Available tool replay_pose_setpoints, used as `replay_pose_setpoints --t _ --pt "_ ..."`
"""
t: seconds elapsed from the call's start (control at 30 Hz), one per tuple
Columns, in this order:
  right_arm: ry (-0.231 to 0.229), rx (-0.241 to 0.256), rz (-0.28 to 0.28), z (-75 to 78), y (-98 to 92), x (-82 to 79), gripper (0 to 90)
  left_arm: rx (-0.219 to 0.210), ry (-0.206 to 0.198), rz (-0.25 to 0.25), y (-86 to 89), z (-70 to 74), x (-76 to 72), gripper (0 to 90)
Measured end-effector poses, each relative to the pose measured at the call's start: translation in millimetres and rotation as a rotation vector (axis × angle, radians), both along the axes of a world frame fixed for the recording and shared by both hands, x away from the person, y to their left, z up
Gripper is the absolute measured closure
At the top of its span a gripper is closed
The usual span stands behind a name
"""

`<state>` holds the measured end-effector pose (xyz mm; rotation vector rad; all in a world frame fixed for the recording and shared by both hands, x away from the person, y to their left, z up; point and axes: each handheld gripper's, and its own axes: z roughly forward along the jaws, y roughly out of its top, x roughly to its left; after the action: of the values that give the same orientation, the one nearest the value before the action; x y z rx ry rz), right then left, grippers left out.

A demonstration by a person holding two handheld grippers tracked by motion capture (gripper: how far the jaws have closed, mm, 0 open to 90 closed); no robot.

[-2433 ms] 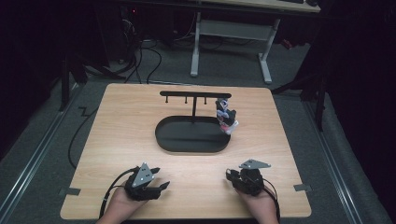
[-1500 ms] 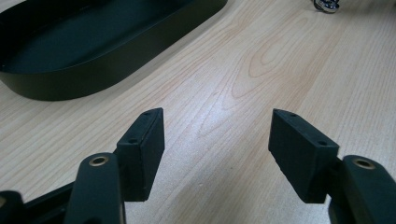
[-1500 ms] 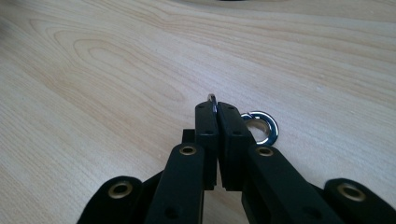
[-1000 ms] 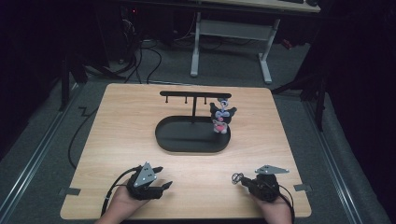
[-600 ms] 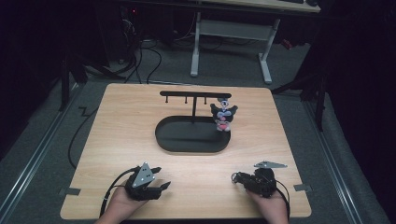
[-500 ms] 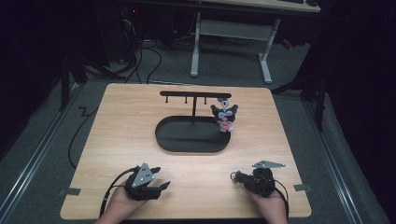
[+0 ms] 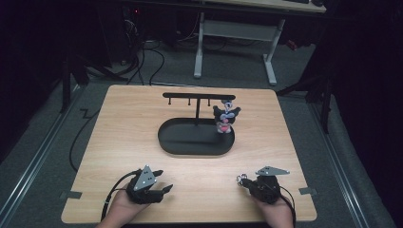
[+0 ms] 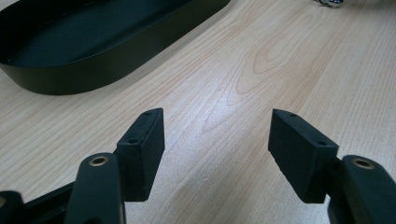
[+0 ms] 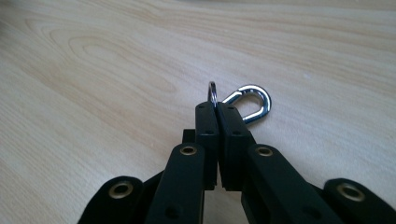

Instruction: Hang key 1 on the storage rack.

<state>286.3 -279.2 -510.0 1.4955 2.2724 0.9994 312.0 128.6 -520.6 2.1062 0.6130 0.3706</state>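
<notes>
Two grippers at the near table (image 7: 119, 118) edge. Right gripper (image 9: 217, 108): jaws pressed together on a thin metal ring (image 9: 212, 92), a polished silver clasp (image 9: 250, 103) of teardrop shape linked beside it; the pair sits low over the wood, near right. Left gripper (image 8: 215, 140): jaws spread wide, nothing between them, resting idle near left. Black oval tray (image 7: 197, 137), matte, low-walled, mid-table, with a black T-shaped hook rack (image 7: 197, 96) rising from it. One soft black-and-pink toy (image 7: 225, 118) hangs at the rack's right end. Judged status: toy hung; ring and clasp gripped, not yet hung.
</notes>
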Motion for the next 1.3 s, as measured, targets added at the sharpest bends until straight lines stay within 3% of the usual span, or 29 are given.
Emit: replay_pose_setpoints --t 0.2,0.23,0.27,0.33,0.4,0.53,0.67,0.87,0.93,1.07,1.2,1.3 --pt "0.011 -0.03 0.012 -1.7 0.1 -4.6 88.9 0.007 -0.001 -0.011 -3.7 -0.4 0.8 36.8" --pt "0.015 -0.039 0.018 -2.4 0.8 -4.7 88.9 -0.031 0.025 0.006 -6.5 -1.9 -1.6 36.8" --pt "0.017 -0.049 0.021 -3.4 1.5 -4.9 88.9 0.004 -0.002 -0.01 -4.3 -0.5 1.1 36.8" --pt "0.032 -0.059 0.026 -5.2 2.8 -4.7 88.9 0.003 -0.002 -0.01 -4.4 -0.4 1.3 36.8" --pt "0.037 -0.051 0.025 -6.0 3.0 -4.1 88.2 0.007 -0.001 -0.01 -4.3 -0.5 1.4 36.8" --pt "0.045 -0.032 0.019 -5.0 1.4 -3.4 77.9 0.005 -0.001 -0.009 -4.1 -0.4 1.4 36.8" --pt "0.023 -0.025 0.01 -1.0 0.7 -2.2 75.0 0.01 0.0 -0.01 -3.8 -0.8 1.1 36.7" --pt "0.005 -0.042 0.029 2.7 3.9 2.7 77.0 0.009 0.006 -0.003 -1.5 -0.8 0.2 36.8" --pt "-0.002 -0.071 0.045 3.3 7.6 6.5 77.6 0.01 0.005 0.001 -0.7 -1.0 0.1 36.8" --pt "0.007 -0.111 0.059 5.5 11.6 11.1 89.0 0.009 0.005 0.007 0.4 -1.4 -0.2 36.9" --pt "0.016 -0.129 0.076 9.6 13.0 11.9 89.4 0.011 0.008 0.008 0.8 -1.8 0.5 36.9" --pt "0.021 -0.109 0.07 15.0 12.0 13.7 89.5 0.008 0.01 0.007 0.5 -2.2 0.5 36.9"
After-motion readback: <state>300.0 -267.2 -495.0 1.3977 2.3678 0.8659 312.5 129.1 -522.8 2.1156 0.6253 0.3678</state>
